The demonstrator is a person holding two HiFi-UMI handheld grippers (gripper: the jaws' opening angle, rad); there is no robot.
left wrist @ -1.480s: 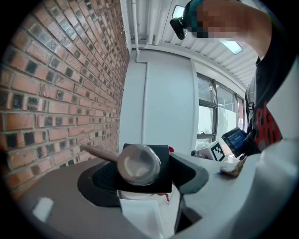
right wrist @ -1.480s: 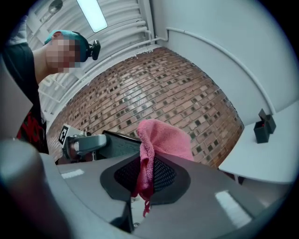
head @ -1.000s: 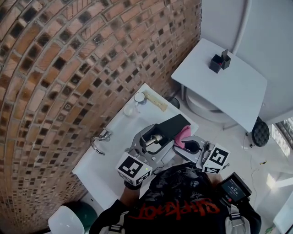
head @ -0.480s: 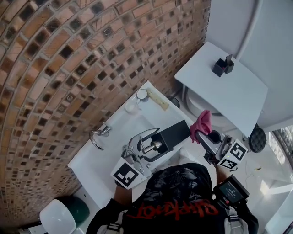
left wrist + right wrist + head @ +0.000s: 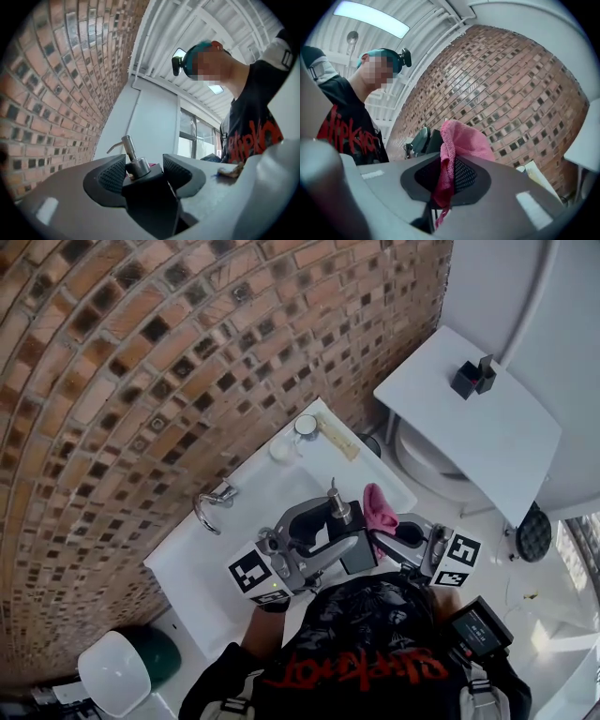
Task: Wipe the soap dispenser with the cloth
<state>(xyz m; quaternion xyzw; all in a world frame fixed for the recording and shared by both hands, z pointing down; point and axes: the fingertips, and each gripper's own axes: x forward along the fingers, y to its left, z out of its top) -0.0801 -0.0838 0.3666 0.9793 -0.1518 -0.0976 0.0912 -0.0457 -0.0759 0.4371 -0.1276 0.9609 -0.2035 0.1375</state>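
Note:
A black soap dispenser [image 5: 359, 554] with a silver pump stands upright above the white sink [image 5: 234, 549], between the fingers of my left gripper [image 5: 330, 529]. In the left gripper view the black body [image 5: 150, 201] fills the gap, and the jaws of the left gripper [image 5: 144, 172] are closing, with their pads against it. A pink cloth [image 5: 378, 505] hangs from my right gripper [image 5: 394, 532], just right of the dispenser and touching or nearly touching it. In the right gripper view the cloth [image 5: 459, 140] is pinched between the pads of the right gripper [image 5: 451, 176].
A chrome tap [image 5: 211, 507] sits at the sink's left by the brick wall. A glass [image 5: 305, 425] and a flat stick lie at the far corner. A white table [image 5: 450, 427] with small black items [image 5: 473, 376] stands to the right. A green bin [image 5: 150, 662] is at lower left.
The dispenser has gone from lying tilted to standing upright in the left gripper, whose jaws have narrowed. The right gripper swung out to the right with the cloth, then came back beside the dispenser.

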